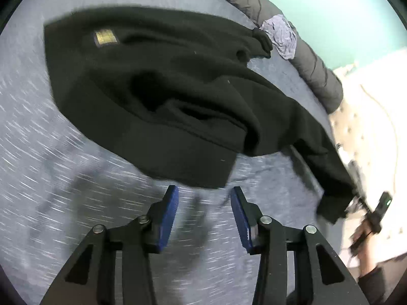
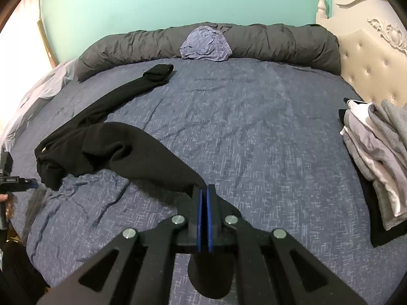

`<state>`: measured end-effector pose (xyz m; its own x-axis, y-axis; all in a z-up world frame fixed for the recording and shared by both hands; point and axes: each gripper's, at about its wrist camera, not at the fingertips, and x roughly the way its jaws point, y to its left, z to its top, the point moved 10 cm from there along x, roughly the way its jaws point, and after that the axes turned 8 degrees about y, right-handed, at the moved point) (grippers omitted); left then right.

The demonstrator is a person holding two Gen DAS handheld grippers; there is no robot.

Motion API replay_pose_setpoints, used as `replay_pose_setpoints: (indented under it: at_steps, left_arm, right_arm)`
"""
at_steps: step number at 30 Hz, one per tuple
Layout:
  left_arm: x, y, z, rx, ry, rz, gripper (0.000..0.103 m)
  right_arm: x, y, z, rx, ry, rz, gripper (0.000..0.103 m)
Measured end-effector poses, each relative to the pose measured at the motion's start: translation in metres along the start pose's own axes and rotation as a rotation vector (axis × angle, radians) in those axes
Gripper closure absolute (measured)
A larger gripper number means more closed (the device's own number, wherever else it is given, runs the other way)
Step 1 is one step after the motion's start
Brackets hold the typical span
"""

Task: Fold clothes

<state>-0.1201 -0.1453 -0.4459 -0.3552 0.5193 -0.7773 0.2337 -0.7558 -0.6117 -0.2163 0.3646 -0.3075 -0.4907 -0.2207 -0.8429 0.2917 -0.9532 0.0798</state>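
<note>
A black garment (image 1: 165, 96) with a small gold label (image 1: 105, 37) lies rumpled on the blue bed sheet (image 1: 51, 178). My left gripper (image 1: 204, 198) hovers just in front of its hem, open, with nothing between the blue pads. In the right wrist view the same garment (image 2: 114, 150) stretches from a long sleeve (image 2: 157, 72) at the back down to my right gripper (image 2: 204, 190), which is shut on its corner. Some black fabric hangs below the closed jaws. The right gripper (image 1: 366, 211) also shows at the far right of the left wrist view, at the garment's end.
A rolled grey duvet (image 2: 254, 40) lies along the far side of the bed with a crumpled blue cloth (image 2: 206, 44) on it. A stack of folded clothes (image 2: 376, 157) sits at the right, by the tufted headboard (image 2: 368, 61).
</note>
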Motion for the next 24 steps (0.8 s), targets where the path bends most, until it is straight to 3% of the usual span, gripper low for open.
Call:
replay_pose_setpoints:
  at_steps: [2, 12, 17, 20, 24]
  left_arm:
    - [0.010, -0.001, 0.000, -0.029, -0.014, -0.006, 0.047]
    - [0.038, 0.014, 0.009, -0.121, -0.096, -0.007, 0.047]
    - [0.025, 0.000, 0.018, -0.063, -0.171, -0.031, 0.048]
    - [0.012, -0.009, 0.026, -0.042, -0.227, -0.058, 0.070]
    - [0.015, -0.019, 0.038, -0.042, -0.234, -0.064, 0.070]
  right_arm:
    - [0.002, -0.001, -0.001, 0.000, 0.003, 0.003, 0.100]
    - [0.011, 0.002, -0.004, 0.006, 0.014, 0.032, 0.100]
    - [0.015, 0.002, -0.006, 0.006, 0.019, 0.031, 0.100]
    - [0.019, 0.003, -0.008, 0.009, 0.025, 0.031, 0.100]
    - [0.023, 0.004, -0.011, 0.015, 0.034, 0.037, 0.100]
